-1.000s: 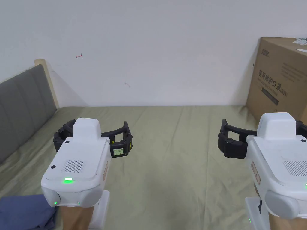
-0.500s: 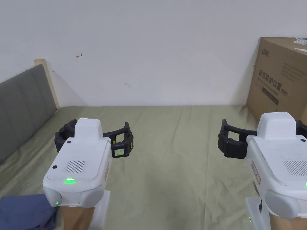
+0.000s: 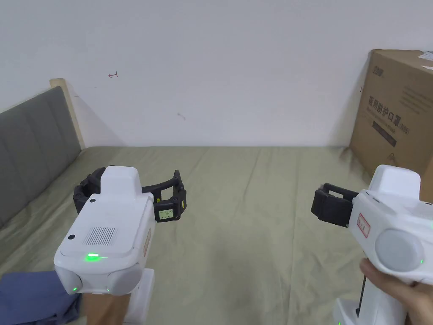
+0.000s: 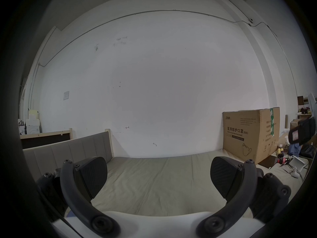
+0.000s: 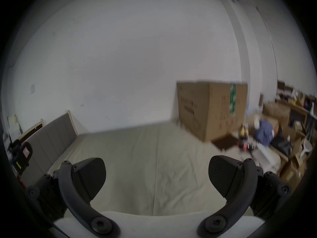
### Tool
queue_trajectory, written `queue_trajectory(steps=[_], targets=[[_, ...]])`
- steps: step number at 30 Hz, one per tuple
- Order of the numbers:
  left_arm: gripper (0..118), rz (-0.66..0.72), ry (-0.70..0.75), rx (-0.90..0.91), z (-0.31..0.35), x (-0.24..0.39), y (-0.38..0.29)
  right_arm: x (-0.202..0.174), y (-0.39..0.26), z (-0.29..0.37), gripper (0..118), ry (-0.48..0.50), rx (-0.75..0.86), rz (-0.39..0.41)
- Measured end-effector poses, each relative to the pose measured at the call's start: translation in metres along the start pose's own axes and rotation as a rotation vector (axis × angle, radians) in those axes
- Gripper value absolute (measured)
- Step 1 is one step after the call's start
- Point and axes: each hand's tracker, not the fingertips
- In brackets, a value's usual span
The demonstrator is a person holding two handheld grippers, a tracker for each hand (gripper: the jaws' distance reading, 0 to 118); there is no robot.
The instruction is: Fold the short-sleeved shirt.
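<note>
A bunched blue garment [image 3: 29, 296] lies at the bottom left corner of the head view, on the bed's near edge, partly hidden behind my left gripper's white body. My left gripper [image 3: 131, 199] hovers over the olive sheet [image 3: 245, 220], open and holding nothing; its own view shows the pads [image 4: 92, 174] wide apart above bare sheet. My right gripper [image 3: 334, 205] hangs over the bed's right side, rolled on its side, with a hand [image 3: 397, 292] under it. Its pads [image 5: 223, 174] also stand wide apart with nothing between them.
A large cardboard box [image 3: 397, 122] stands at the bed's far right corner against the white wall. A grey padded headboard [image 3: 29, 144] runs along the left side. Past the box, clutter and another blue cloth [image 5: 264, 134] lie beside the bed.
My right gripper has rolled to one side and dropped slightly, and the hand holding it now shows. The left gripper has hardly moved. Both stay open.
</note>
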Motion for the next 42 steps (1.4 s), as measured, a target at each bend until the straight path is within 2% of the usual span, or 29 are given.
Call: queue_trajectory(steps=[2, 4, 7, 15, 22, 25, 28, 31, 36, 37, 39, 42], targets=[[118, -0.001, 0.002, -0.001, 0.001, 0.0, 0.001, 0.002, 0.005, -0.003, 118, 0.004, -0.106, -0.029], [118, 0.003, 0.001, 0.007, 0.001, -0.001, 0.001, 0.003, 0.007, -0.004, 118, 0.009, -0.142, -0.065], [118, 0.01, 0.003, 0.007, 0.0, -0.002, 0.003, 0.003, 0.008, -0.003, 117, 0.01, -0.115, -0.077], [118, 0.015, 0.008, 0.008, -0.001, -0.003, 0.004, -0.005, 0.012, 0.0, 117, -0.034, -0.079, -0.019], [118, 0.011, 0.007, 0.002, -0.002, -0.005, 0.002, 0.001, 0.01, -0.005, 116, 0.002, -0.08, -0.049], [118, 0.012, 0.009, 0.003, -0.002, -0.005, 0.001, 0.0, 0.011, -0.006, 117, 0.001, -0.087, -0.032], [118, 0.017, 0.008, 0.002, -0.002, -0.006, 0.001, -0.004, 0.009, -0.004, 117, -0.014, -0.019, 0.019], [118, 0.016, 0.009, 0.005, -0.002, -0.006, 0.001, -0.005, 0.005, 0.0, 117, -0.011, 0.08, 0.037], [118, 0.018, 0.008, 0.003, -0.002, -0.006, 0.0, 0.001, -0.005, 0.013, 117, 0.115, 0.311, 0.025], [118, 0.018, 0.007, 0.002, -0.003, -0.006, 0.0, 0.001, -0.005, 0.014, 117, 0.125, 0.339, 0.06], [118, 0.02, 0.009, 0.002, -0.003, -0.006, 0.0, -0.001, -0.007, 0.015, 118, 0.113, 0.369, 0.115], [118, 0.022, 0.009, 0.009, -0.001, -0.006, -0.001, -0.005, -0.01, 0.017, 118, 0.085, 0.41, 0.137]])
